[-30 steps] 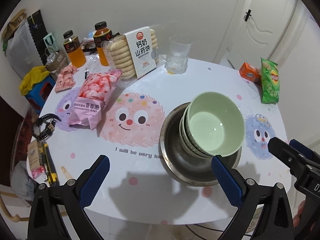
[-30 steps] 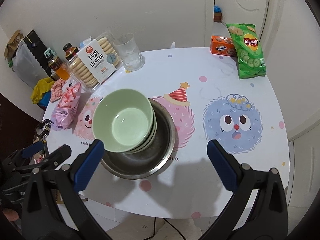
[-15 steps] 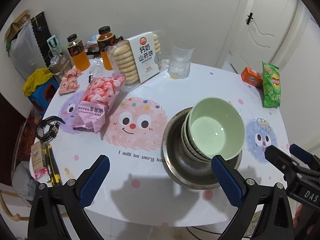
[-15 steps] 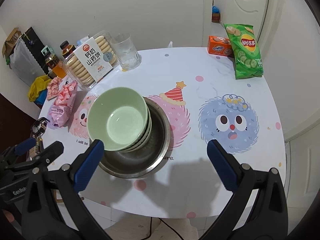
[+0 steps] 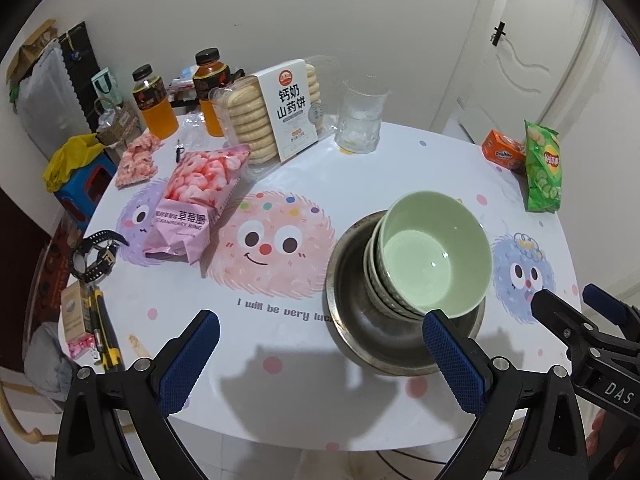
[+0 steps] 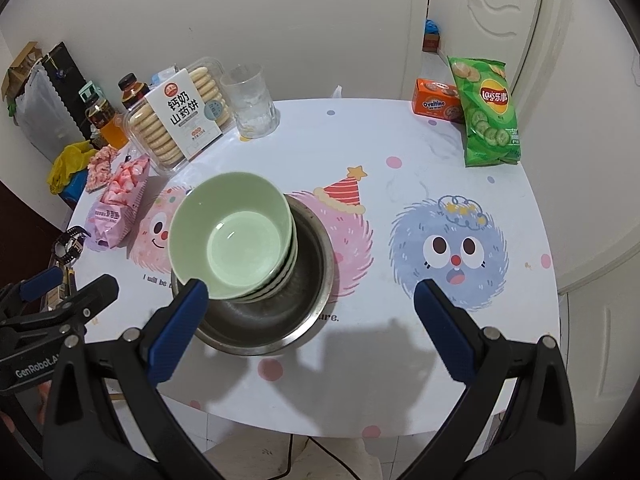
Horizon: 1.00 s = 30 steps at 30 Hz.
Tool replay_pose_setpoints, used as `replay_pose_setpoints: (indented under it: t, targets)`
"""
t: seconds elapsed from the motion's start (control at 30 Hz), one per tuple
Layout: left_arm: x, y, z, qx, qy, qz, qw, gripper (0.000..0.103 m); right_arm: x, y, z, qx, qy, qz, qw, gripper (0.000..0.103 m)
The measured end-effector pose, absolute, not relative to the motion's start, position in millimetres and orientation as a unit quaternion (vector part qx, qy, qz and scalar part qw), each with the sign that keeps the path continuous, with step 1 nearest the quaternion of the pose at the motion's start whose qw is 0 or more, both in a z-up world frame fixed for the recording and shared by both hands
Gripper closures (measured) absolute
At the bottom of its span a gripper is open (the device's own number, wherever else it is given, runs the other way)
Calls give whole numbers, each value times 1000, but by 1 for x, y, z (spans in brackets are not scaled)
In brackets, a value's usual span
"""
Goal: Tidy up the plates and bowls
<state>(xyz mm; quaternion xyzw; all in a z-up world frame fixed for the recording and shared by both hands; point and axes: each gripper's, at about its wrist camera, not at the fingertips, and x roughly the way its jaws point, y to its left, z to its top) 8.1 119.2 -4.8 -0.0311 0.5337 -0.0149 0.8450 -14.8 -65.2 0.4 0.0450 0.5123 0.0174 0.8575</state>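
Jaws of both grippers wide apart, green bowls (image 5: 434,256) stacked in steel basin (image 5: 356,332), glass (image 5: 362,120), snack packets behind.

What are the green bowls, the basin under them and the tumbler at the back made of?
Green bowls: likely glazed ceramic, perhaps melamine; glossy, with a sharp highlight inside.
Basin: looks like stainless steel; dull grey brushed sheen, thin rolled rim.
Tumbler: clear glass or hard plastic; see-through with faceted walls.
Both grippers, left and right, are open and touch none of them.

Lower bowls (image 5: 374,276) in the stack mostly hidden under green top bowl (image 5: 434,254); count unclear. Steel basin (image 6: 308,280) floor partly covered. Second bottle (image 6: 132,88) half behind biscuit box (image 6: 184,114).
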Motion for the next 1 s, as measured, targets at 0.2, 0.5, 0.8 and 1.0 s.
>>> replay_pose_setpoints:
  t: [0.2, 0.5, 0.8, 1.0]
  targets:
    - [7, 117, -6, -31, 536, -20, 843, 0, -15, -66, 0, 45, 514, 16, 857, 1]
    - [7, 117, -6, -19, 534, -17, 845, 0, -15, -66, -1, 44, 515, 16, 856, 1]
    - [5, 118, -6, -24, 536, -18, 844, 0, -16, -67, -2, 43, 516, 13, 855, 1]
    - [7, 120, -7, -23, 536, -17, 844, 0, -16, -66, -3, 42, 519, 14, 854, 1]
